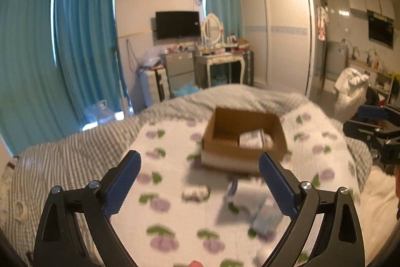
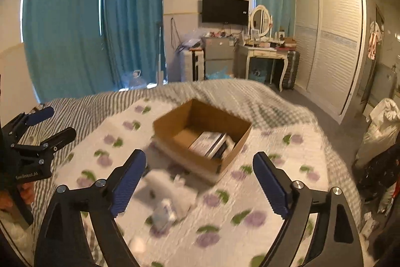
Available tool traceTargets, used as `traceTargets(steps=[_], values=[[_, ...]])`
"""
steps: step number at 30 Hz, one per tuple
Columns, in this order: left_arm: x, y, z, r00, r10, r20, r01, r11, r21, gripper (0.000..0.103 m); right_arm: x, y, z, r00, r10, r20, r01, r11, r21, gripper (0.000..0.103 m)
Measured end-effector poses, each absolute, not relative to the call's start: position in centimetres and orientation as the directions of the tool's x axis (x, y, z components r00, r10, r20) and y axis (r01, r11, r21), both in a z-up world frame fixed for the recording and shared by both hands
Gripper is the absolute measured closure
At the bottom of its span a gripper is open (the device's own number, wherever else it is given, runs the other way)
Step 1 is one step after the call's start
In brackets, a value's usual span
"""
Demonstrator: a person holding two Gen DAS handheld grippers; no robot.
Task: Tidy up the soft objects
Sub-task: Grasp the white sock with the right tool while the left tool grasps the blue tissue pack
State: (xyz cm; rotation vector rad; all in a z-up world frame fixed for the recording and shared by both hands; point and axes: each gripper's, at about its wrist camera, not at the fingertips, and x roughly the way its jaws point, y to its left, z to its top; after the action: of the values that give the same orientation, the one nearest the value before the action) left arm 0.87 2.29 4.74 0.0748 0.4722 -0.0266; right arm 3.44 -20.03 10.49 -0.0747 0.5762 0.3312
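Observation:
An open cardboard box (image 1: 243,139) (image 2: 202,137) sits on a white blanket with purple fruit print (image 1: 175,217) (image 2: 250,204) on the bed. A folded light item (image 1: 252,139) (image 2: 212,143) lies inside it. Small soft items lie blurred on the blanket near the box: a white roll (image 1: 196,193), a pale blue packet (image 1: 266,218) and a white pile (image 2: 170,194). My left gripper (image 1: 198,183) is open and empty above them. My right gripper (image 2: 200,182) is open and empty, also above the blanket.
A grey striped duvet (image 1: 62,167) (image 2: 225,91) covers the bed around the blanket. Teal curtains (image 1: 82,41), a TV (image 1: 178,24), a dressing table (image 1: 220,59) and a white wardrobe (image 1: 282,31) stand beyond the bed. A white laundry pile (image 1: 350,89) is at the right.

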Motion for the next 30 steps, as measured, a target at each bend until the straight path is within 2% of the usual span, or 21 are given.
traceTargets(steps=[3, 8, 12, 17, 21, 23, 24, 30], values=[[-0.8, 1.9, 1.8, 0.874, 0.023, -0.486, 0.016, 0.997, 0.077, 0.006, 1.8, -18.4, 6.0, 0.740, 0.296, -0.604, -0.357, 0.934, 0.021, 0.015], [-1.5, 2.1, -2.8, 0.831, 0.048, -0.555, -0.026, 0.999, 0.047, 0.006, 0.8, -16.2, -1.9, 0.610, 0.350, -0.711, -0.372, 0.919, 0.133, 0.015], [-2.1, 2.6, -5.8, 0.797, 0.058, -0.601, -0.051, 0.998, 0.029, 0.006, 0.4, -14.4, -5.4, 0.560, 0.337, -0.757, -0.394, 0.912, 0.115, 0.016], [-2.3, 4.1, -7.6, 0.778, 0.073, -0.624, -0.073, 0.997, 0.026, 0.006, 0.6, -11.8, -8.4, 0.480, 0.339, -0.809, -0.442, 0.890, 0.111, 0.033], [-2.2, 4.4, -8.4, 0.769, 0.061, -0.636, -0.072, 0.997, 0.008, 0.006, 0.8, -10.5, -9.8, 0.434, 0.332, -0.838, -0.469, 0.877, 0.104, 0.042], [-2.0, 4.2, -8.8, 0.762, 0.054, -0.645, -0.064, 0.998, 0.008, 0.006, 0.9, -10.1, -10.6, 0.409, 0.323, -0.854, -0.478, 0.872, 0.101, 0.064], [-2.0, 4.1, -8.8, 0.760, 0.052, -0.648, -0.061, 0.998, 0.009, 0.006, 1.0, -10.1, -10.8, 0.400, 0.321, -0.858, -0.481, 0.871, 0.102, 0.071], [-2.0, 3.1, -8.6, 0.761, 0.045, -0.647, -0.039, 0.999, 0.024, 0.006, 0.8, -12.1, -8.5, 0.471, 0.333, -0.817, -0.449, 0.887, 0.103, 0.074]])
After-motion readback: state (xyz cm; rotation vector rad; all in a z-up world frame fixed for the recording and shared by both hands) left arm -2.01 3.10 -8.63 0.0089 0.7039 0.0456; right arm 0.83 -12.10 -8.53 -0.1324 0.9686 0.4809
